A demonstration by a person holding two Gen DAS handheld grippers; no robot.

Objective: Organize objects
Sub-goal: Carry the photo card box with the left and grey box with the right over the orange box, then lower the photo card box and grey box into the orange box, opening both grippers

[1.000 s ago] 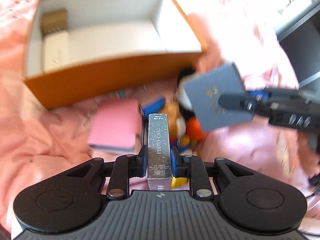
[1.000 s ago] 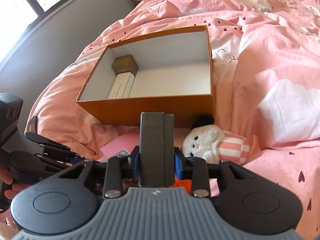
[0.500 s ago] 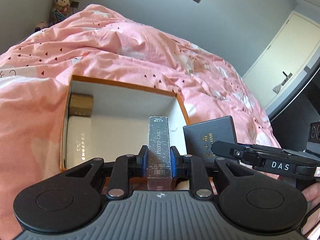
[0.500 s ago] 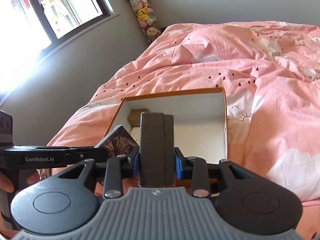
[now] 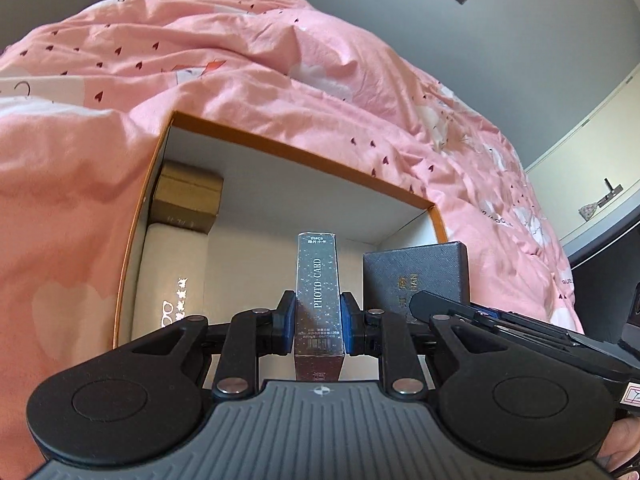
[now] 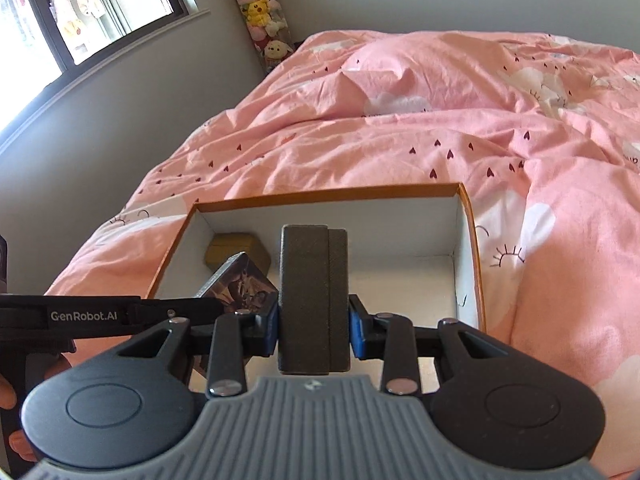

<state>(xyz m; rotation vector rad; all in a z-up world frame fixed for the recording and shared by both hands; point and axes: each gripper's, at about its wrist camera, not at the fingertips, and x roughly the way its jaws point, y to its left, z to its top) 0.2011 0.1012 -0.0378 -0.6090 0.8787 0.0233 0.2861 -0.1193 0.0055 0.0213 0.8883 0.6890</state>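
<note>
While the left gripper [image 5: 319, 322] clamps a "PHOTO CARD" box [image 5: 319, 300], the right gripper [image 6: 313, 328], at its 3 o'clock, pinches a dark grey box [image 6: 313, 300] over the orange box [image 6: 468, 216]

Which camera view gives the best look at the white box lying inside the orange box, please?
The left wrist view: the white box lies along the orange box's left wall, printing visible. In the right wrist view it is hidden behind the left gripper and its card box.

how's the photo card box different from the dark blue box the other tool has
The photo card box is silver and speckled with PHOTO CARD printed along it; the dark blue box is textured, with gold lettering. The photo card box sits in the left tool, the dark blue box in the right tool. The dark blue box looks thicker. Both are clamped edge-up over the orange box.
</note>
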